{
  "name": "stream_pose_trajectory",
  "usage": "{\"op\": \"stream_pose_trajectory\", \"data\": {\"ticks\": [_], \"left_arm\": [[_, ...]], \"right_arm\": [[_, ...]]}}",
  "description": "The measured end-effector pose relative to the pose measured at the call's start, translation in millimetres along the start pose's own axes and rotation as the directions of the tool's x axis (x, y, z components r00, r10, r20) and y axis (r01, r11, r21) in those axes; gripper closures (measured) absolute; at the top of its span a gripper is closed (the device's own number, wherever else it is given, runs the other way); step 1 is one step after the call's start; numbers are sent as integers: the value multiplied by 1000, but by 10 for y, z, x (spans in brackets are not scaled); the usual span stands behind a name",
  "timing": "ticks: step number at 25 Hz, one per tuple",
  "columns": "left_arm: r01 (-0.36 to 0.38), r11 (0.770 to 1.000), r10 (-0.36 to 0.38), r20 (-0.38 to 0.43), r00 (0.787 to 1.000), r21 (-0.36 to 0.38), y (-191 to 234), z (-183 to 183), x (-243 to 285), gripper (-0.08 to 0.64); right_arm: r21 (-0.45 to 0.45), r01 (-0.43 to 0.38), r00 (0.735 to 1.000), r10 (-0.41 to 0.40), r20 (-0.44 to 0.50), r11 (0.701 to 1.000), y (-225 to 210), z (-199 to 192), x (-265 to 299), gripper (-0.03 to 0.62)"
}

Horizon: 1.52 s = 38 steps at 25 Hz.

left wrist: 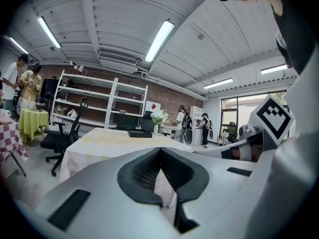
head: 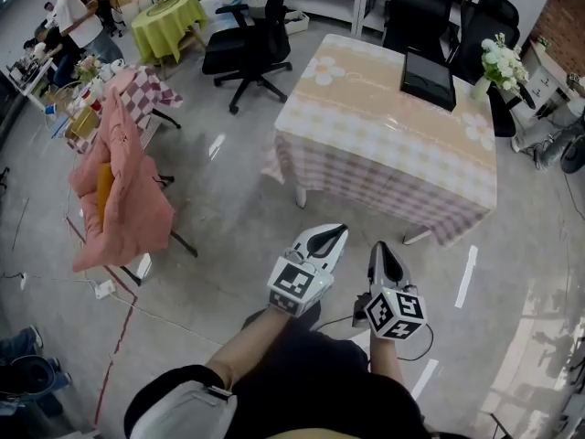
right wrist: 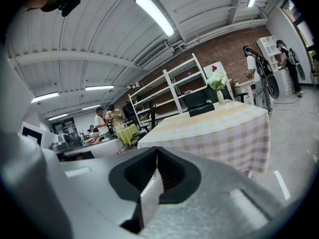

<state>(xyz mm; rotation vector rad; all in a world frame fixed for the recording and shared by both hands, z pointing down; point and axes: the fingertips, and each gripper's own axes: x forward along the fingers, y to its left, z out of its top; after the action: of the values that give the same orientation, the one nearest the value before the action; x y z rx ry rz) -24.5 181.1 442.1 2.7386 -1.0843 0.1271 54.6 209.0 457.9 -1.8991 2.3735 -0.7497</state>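
Both grippers are held low over the grey floor, side by side, pointing toward a table with a pastel checked cloth (head: pixel 366 144). My left gripper (head: pixel 333 233) is shut, jaws meeting at the tip with nothing between them; in its own view the left gripper (left wrist: pixel 160 150) points at the table (left wrist: pixel 114 139). My right gripper (head: pixel 382 248) is also shut and holds nothing; in its own view the right gripper (right wrist: pixel 157 151) faces the same table (right wrist: pixel 224 126). Each gripper is well short of the table. On the table lie a black tray-like object (head: pixel 428 79) and a vase of white flowers (head: pixel 499 62).
A black office chair (head: pixel 251 44) stands beyond the table's left corner. A pink jacket (head: pixel 119 186) hangs over a chair at the left. A green-clothed round table (head: pixel 169 21) and people stand at the far left. White shelving (left wrist: pixel 99 103) lines the brick back wall.
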Motion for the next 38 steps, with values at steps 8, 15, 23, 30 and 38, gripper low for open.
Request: {"op": "stream_pose_trajectory", "data": {"ticks": [8,15,23,30,38], "left_arm": [[-6,1000,6,-18,1000,18,374,126,374,551],[14,1000,-14,-9,1000,16,649,213,692,551],[11,1000,-10,-12,1000,23,900,285,870,551],[52,999,-52,-8,999,7,880,304,991,551],[64,998,-64,-29,998,-8,862,241,959,551]], "right_arm": [[1,7,1000,-7,1,1000,-136,216,495,588],[12,40,999,-40,-2,999,-282,334,841,588],[1,51,999,-51,6,999,-304,467,1112,588],[-6,57,998,-57,-6,998,-354,482,1209,588],[7,65,998,-64,-12,998,-342,463,1183,588]]}}
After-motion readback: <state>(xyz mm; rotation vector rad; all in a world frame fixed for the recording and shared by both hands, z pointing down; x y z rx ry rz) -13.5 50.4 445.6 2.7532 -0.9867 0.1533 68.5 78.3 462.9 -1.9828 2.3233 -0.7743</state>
